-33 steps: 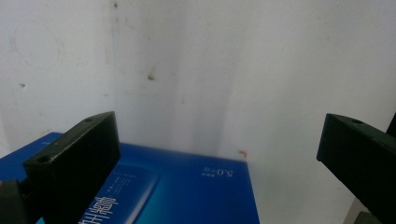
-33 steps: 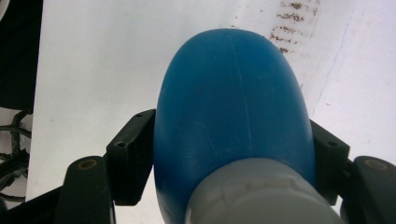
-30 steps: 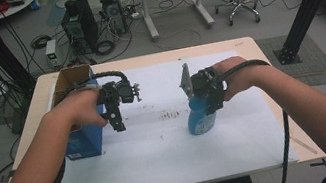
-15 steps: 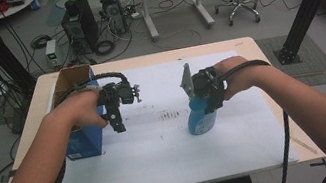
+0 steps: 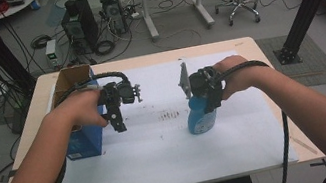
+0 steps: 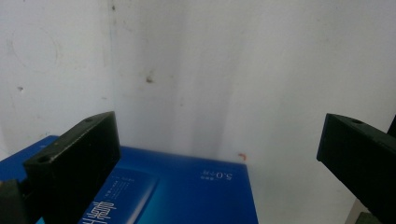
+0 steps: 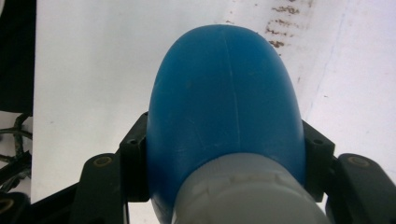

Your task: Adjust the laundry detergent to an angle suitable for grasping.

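Blue plastic bottle standing upright on the white-covered desk, right of centre, being clamped at its shoulder just under the grey cap by the right hand-held gripper, jaws having just been closing, now pressing both sides of the bottle in the right gripper view. Left hand-held gripper hovering released, jaws spread wide with nothing between them, just beside the blue carton standing at the desk's left.

On the table lies a paper sheet — a box stands at its left edge, a bottle well apart to the right, stains between them.
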`<state>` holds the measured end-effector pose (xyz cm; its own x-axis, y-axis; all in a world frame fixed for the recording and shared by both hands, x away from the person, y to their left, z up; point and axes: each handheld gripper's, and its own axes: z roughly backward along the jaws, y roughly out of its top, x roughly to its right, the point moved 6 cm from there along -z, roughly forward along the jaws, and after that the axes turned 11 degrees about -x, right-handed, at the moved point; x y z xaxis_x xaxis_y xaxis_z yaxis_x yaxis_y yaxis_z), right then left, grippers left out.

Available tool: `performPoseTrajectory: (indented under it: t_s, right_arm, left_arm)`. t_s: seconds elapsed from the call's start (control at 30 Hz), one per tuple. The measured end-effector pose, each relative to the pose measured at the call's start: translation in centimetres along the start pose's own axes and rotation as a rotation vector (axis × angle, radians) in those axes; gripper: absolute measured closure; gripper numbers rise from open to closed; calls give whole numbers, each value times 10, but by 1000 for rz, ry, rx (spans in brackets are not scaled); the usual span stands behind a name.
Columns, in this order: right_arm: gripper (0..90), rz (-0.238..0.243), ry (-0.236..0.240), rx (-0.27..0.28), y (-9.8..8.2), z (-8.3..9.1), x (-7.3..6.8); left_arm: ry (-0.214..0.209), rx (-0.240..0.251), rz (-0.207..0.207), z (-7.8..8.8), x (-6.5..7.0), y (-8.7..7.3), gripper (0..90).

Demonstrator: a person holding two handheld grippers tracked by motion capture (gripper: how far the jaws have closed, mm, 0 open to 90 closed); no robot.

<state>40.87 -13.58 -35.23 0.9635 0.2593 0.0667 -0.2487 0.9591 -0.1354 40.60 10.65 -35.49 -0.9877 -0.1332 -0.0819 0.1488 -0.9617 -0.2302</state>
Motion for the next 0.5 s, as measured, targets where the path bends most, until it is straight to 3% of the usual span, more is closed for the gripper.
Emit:
performPoseTrajectory:
  t_s: [0.23,0.5]
  right_arm:
    - [381,-47,16,30,-3,12,1]
    - [381,-129,30,3,-6,20,-1]
  left_arm:
    - [5,0,0,3,1,-2,1]
    - [12,4,-2,5,3,-2,1]
